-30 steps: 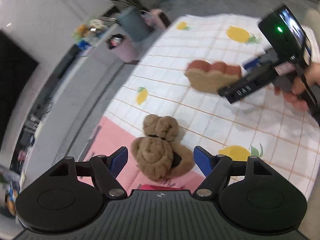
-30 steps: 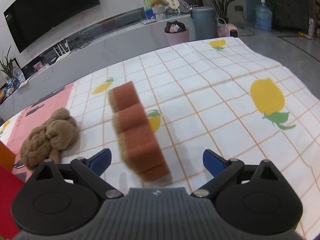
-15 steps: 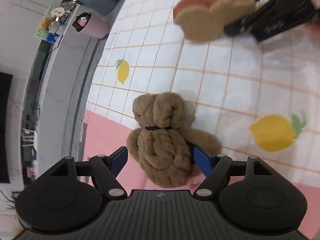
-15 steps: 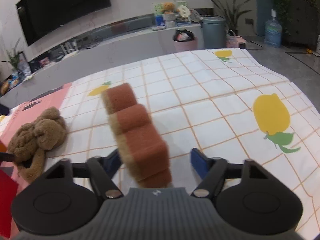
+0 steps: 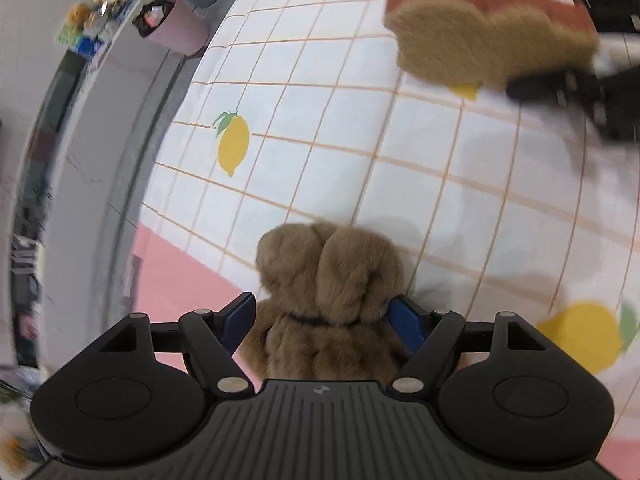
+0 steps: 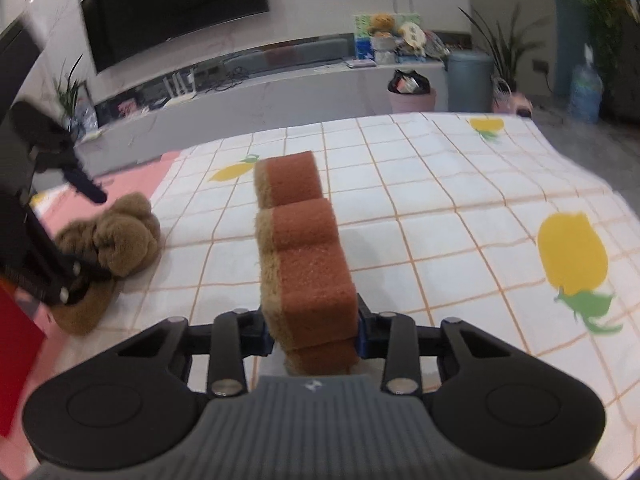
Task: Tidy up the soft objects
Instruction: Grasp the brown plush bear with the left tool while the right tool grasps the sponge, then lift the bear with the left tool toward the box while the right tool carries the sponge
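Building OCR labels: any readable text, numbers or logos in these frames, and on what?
No text reads in either view.
Left gripper body: small emblem, no letters.
Right gripper body: similar emblem, no letters; its side in the left wrist view is motion-blurred.
Shelf packaging: print too blurred to read.

Your two fisheye views are evenly bright under soft indoor light. A ceiling lamp reflection glints above the dark television (image 6: 176, 12), which shows faint glare. Shadows are soft: pale grey patches lie on the checked cloth (image 5: 460, 184) beside the brown plush toy (image 5: 332, 276). Motion blur smears the toast-shaped sponge (image 5: 488, 48) in your left view, and the room behind it streaks. In your right view that sponge is fairly sharp near the camera, while the potted plants right of the television are soft. Straight lines bow strongly toward every frame edge.
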Available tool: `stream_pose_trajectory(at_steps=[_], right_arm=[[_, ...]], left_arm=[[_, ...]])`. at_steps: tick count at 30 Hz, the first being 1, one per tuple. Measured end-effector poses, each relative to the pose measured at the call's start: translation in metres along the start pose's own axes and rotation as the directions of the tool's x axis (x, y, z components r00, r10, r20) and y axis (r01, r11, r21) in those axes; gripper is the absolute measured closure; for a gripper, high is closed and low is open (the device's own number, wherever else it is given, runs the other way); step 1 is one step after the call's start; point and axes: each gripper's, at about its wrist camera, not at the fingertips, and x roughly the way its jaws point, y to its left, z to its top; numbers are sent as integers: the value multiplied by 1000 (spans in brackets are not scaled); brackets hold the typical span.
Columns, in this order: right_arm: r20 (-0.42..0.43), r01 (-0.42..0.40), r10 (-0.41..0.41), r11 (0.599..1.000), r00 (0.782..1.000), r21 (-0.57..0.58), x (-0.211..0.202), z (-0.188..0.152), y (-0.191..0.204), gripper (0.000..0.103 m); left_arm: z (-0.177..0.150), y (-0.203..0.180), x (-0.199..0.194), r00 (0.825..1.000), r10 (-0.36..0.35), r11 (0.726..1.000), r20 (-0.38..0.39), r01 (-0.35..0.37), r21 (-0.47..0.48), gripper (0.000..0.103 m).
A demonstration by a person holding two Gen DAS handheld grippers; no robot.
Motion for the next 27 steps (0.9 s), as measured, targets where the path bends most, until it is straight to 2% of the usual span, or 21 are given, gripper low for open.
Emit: stream_pose_trajectory(at_steps=[3, 6, 8, 11, 13, 16, 19, 25, 27], right_arm=[[1, 13, -13, 999, 1000, -37, 0, -1, 5, 69], [2, 5, -5, 998, 1000, -57, 1, -2, 5, 70], [1, 6, -6, 998, 1000, -62, 1, -2, 6, 70], [-1, 10, -10, 997, 1000, -76, 0, -3, 7, 70], [-2, 14, -14, 997, 1000, -80, 0, -3, 8, 70], [-1, 19, -19, 996, 1000, -87, 0, -3, 9, 70], [-2, 25, -26, 995, 1000, -96, -2, -4, 11, 71], [-14, 37, -37, 998, 999, -54, -4, -1, 16, 72], [14, 44, -44, 998, 999, -50, -14, 1, 23, 72]], left_arm=[[4, -6, 7, 1000, 5, 998, -17, -4, 60, 19], [6, -10, 8, 999, 39, 995, 24, -41, 91, 24], [6, -7, 7, 999, 7, 997, 39, -10, 75, 40], [4, -4, 8, 999, -2, 1000, 50, 1, 28, 49], [4, -9, 7, 998, 18, 999, 62, -20, 45, 53], [4, -11, 3, 997, 37, 998, 72, -40, 46, 55], [5, -6, -11, 993, 42, 999, 107, -43, 6, 55], [4, 1, -40, 982, 122, 992, 140, -120, -24, 55], [3, 4, -49, 977, 155, 987, 146, -148, -56, 55]])
